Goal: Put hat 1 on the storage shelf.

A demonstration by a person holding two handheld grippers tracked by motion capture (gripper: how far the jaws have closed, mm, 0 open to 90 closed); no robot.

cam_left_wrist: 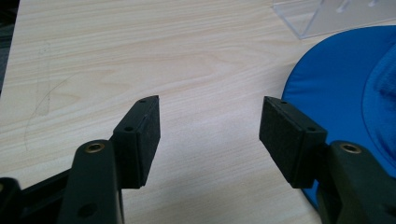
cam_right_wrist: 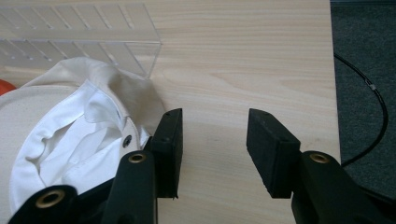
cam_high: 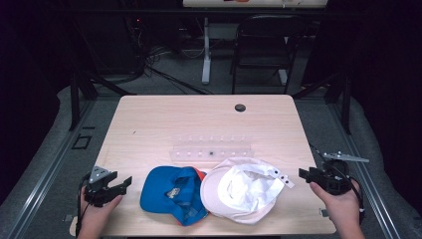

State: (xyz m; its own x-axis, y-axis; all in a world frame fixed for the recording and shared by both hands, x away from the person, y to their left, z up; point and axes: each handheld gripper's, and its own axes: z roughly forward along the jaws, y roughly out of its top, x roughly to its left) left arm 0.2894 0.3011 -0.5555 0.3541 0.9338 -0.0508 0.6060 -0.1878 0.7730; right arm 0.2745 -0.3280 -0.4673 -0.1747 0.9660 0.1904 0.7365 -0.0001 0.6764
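Observation:
A blue cap (cam_high: 171,192) lies upside down near the table's front edge, and a white cap (cam_high: 244,189) lies upside down against its right side. My left gripper (cam_high: 127,182) hovers left of the blue cap, open, with only bare wood between its jaws; in the left gripper view the blue cap (cam_left_wrist: 345,98) sits to the right of my gripper (cam_left_wrist: 210,135). My right gripper (cam_high: 301,173) is held right of the white cap, open and empty. In the right gripper view the white cap (cam_right_wrist: 74,135) lies left of my gripper (cam_right_wrist: 215,149).
A clear plastic rack (cam_high: 211,149) stands behind the two caps on the wooden table (cam_high: 199,119), which has a cable hole (cam_high: 240,107) at the back. Beyond the table's far edge a folding chair (cam_high: 263,45) stands. A black cable (cam_right_wrist: 369,93) runs on the floor.

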